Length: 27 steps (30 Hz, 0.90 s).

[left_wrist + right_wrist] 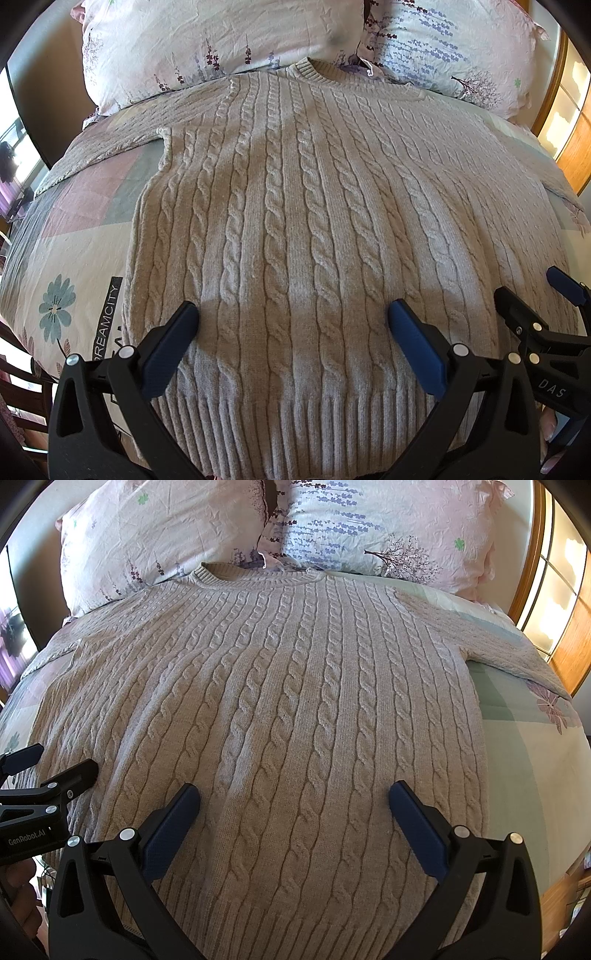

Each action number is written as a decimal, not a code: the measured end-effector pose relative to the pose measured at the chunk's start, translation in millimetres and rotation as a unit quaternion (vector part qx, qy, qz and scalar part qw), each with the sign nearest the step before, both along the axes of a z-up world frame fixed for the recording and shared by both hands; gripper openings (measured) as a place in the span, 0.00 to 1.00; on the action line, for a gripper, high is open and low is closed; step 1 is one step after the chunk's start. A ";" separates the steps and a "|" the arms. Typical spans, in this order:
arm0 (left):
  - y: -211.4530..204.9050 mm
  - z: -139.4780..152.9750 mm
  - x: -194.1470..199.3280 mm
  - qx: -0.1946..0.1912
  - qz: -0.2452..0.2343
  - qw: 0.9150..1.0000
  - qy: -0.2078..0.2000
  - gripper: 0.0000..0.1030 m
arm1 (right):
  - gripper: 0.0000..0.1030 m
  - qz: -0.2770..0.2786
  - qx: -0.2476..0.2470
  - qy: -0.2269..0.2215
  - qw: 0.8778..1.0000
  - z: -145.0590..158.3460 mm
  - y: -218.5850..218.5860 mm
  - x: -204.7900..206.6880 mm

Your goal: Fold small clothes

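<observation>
The left gripper [293,314] sits nearest the lens in the left wrist view, its two blue-padded fingers [168,347] spread wide with nothing between them, hanging over the ribbed hem of the sweater [295,206]. The right gripper [294,794] stands the same way in its own view, jaws wide apart and empty, over the lower middle of the knit. Whether the pads touch the wool cannot be told from either picture.

The sweater is a beige cable-knit pullover, spread flat and face up on the bed, hem toward the cameras and round ribbed collar [255,576] at the far end. Its left sleeve [107,147] runs out sideways to the left edge of the bed; the right sleeve [513,653] runs out to the right.

Each gripper shows at the edge of the other's view: the right one at the lower right of the left wrist picture, the left one at the lower left of the right wrist picture, side by side above the hem.

Under the sweater lies a patchwork bedspread [77,236] in pink, green and cream, with a blue flower and the word DREAMCITY printed on it. Two floral pillows [166,535] lean at the head of the bed, the collar just at their lower edge. A wooden frame [532,554] stands at the far right.
</observation>
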<state>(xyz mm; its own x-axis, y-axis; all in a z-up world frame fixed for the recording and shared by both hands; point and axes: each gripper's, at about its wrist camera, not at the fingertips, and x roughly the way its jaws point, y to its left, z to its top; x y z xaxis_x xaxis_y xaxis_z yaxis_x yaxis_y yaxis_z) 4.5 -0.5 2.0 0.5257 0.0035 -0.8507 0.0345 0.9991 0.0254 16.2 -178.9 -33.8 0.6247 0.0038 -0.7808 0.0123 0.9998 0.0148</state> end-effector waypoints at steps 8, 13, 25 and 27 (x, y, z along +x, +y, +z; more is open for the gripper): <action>-0.2 0.1 0.0 0.000 0.000 1.000 0.000 0.98 | 0.99 0.000 0.000 -0.001 1.000 -0.1 0.1 0.1; -0.3 -0.1 -0.4 0.000 0.000 1.000 0.000 0.98 | 0.99 0.000 0.000 -0.001 1.000 -0.1 0.1 0.0; 10.6 4.9 11.7 -0.024 -0.039 0.999 0.001 0.98 | 0.99 0.016 0.049 -0.035 0.998 26.7 -58.6 8.8; 38.8 14.6 26.5 -0.058 -0.014 0.998 -0.001 0.98 | 0.99 -0.053 0.081 -0.074 0.993 48.1 -110.5 23.0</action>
<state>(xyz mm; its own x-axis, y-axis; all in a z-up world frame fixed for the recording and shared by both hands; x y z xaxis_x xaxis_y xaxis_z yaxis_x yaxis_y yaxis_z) 31.0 38.3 16.6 0.5267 -0.1102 -0.8429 0.0627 0.9939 -0.0907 39.2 -289.4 14.3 0.7366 0.0500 -0.6744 0.1029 0.9774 0.1849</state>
